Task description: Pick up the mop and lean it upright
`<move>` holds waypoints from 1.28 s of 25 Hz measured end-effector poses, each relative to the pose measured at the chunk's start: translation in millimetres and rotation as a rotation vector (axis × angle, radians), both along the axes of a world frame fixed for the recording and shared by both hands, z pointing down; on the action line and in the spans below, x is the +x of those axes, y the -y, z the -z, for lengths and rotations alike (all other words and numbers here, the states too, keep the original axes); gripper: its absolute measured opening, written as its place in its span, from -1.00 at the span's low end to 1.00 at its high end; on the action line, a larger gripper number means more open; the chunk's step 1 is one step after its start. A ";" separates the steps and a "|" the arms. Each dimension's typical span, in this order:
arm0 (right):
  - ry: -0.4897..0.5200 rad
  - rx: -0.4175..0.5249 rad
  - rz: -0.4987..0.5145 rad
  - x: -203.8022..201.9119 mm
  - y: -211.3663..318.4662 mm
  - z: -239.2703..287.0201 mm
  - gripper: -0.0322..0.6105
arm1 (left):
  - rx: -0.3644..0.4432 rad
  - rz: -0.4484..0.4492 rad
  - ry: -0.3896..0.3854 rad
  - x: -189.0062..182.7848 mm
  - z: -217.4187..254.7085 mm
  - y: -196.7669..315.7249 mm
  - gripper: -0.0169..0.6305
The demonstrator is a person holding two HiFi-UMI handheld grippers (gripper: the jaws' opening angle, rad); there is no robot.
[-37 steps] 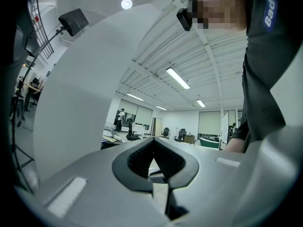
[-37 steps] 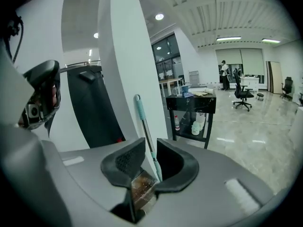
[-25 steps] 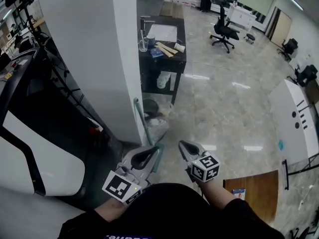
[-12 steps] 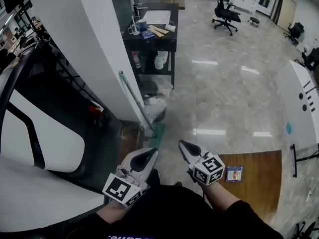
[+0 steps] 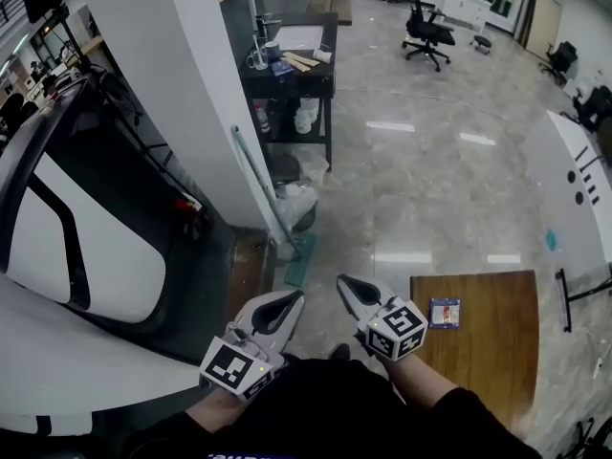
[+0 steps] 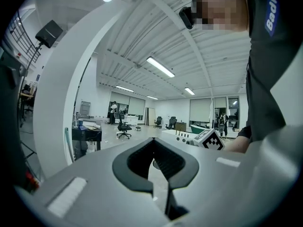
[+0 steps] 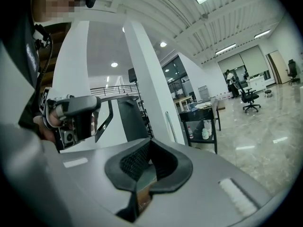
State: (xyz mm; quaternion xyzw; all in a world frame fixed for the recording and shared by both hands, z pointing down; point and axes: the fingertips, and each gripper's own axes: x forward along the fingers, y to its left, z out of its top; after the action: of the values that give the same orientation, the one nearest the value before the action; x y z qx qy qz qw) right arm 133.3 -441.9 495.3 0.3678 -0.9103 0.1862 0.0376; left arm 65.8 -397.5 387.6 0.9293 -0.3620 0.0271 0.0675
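Mop is leaning on the white pillar. Its handle tilts up and to the left along the pillar's corner, and its green head sits on the floor at the pillar's foot, just beside a crumpled bag. Neither gripper is touching it.

Left gripper: jaws together, nothing between them. It is held low by the person's body, and the mop is ahead of it, well apart. The left gripper view has the handle far off at the pillar edge.

Right gripper: jaws also closed and empty. It is beside the left one, and the mop is ahead and to its left. The handle shows against the pillar in the right gripper view.

A black table stands behind the mop. A wooden board lies on the floor to the right of the grippers.
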 end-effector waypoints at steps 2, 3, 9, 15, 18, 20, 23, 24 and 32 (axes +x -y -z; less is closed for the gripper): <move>-0.003 0.018 -0.021 -1.8 -12.8 9.4 -0.89 | 0.010 -0.031 -0.009 0.1 3.0 -10.2 -0.89; -0.007 0.026 -0.032 -3.6 -19.7 13.2 -0.89 | 0.015 -0.045 -0.013 -2.1 4.4 -15.6 -0.89; -0.013 0.036 -0.103 -42.6 -72.7 25.9 -0.89 | 0.025 -0.086 -0.029 -54.5 5.2 -58.1 -0.89; -0.020 0.053 -0.151 -93.3 -127.0 30.8 -0.89 | 0.021 -0.103 -0.028 -112.9 -3.1 -113.6 -0.89; -0.035 0.068 -0.166 -113.5 -151.4 37.6 -0.89 | 0.011 -0.124 -0.060 -128.1 -8.6 -132.6 -0.89; -0.054 0.092 -0.158 -124.2 -165.7 46.5 -0.89 | 0.013 -0.124 -0.064 -134.5 -5.1 -140.9 -0.89; -0.058 0.145 -0.146 -130.7 -179.4 66.1 -0.89 | 0.036 -0.121 -0.071 -136.0 5.2 -150.0 -0.89; -0.055 0.161 -0.141 -130.5 -182.0 71.3 -0.89 | 0.046 -0.116 -0.070 -134.3 8.2 -152.0 -0.89; -0.034 0.235 -0.080 -98.6 -201.1 101.3 -0.89 | 0.084 -0.093 -0.082 -86.3 25.1 -167.3 -0.89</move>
State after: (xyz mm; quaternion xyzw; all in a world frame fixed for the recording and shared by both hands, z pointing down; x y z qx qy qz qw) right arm 34.6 -240.8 394.0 0.4089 -0.9096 0.0733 0.0021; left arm -20.5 -230.2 362.5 0.9475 -0.3161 -0.0231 0.0422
